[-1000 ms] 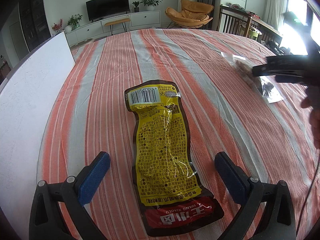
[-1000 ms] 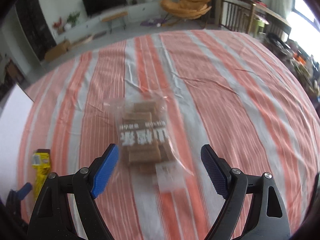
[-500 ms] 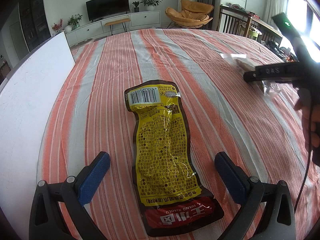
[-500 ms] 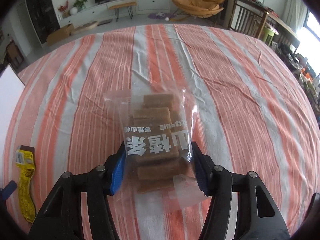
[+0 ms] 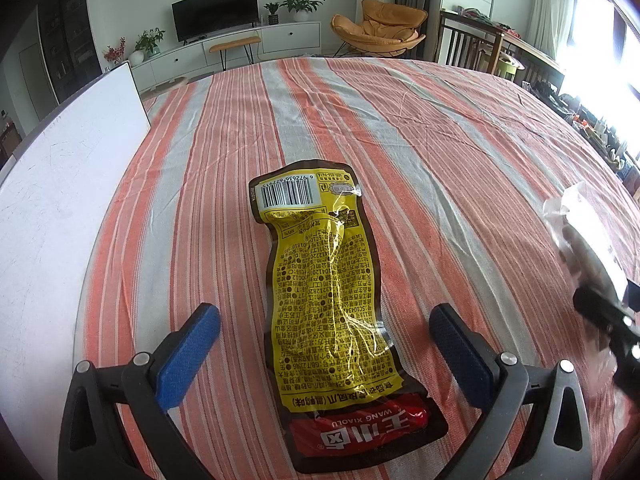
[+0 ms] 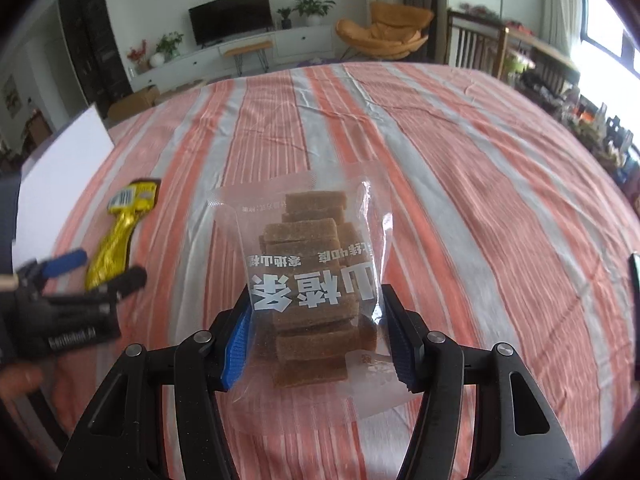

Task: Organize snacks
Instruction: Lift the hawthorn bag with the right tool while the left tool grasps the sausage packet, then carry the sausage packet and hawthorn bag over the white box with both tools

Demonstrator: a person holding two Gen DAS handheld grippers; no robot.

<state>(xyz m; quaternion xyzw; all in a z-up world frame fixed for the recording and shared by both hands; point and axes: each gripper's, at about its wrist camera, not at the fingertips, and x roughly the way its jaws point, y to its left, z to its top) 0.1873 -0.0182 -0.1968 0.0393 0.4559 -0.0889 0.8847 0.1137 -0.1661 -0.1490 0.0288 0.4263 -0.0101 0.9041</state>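
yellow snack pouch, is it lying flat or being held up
Lying flat. The yellow snack pouch rests barcode side up on the striped tablecloth, between the open left hand-held gripper's pads, untouched.

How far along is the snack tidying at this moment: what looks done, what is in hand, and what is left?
Done: nothing looks sorted yet. In hand: the right gripper is shut on the clear bag of brown snack bars, carrying it above the striped cloth. Left: the yellow snack packet lies flat on the cloth between the open fingers of the left gripper, not gripped.
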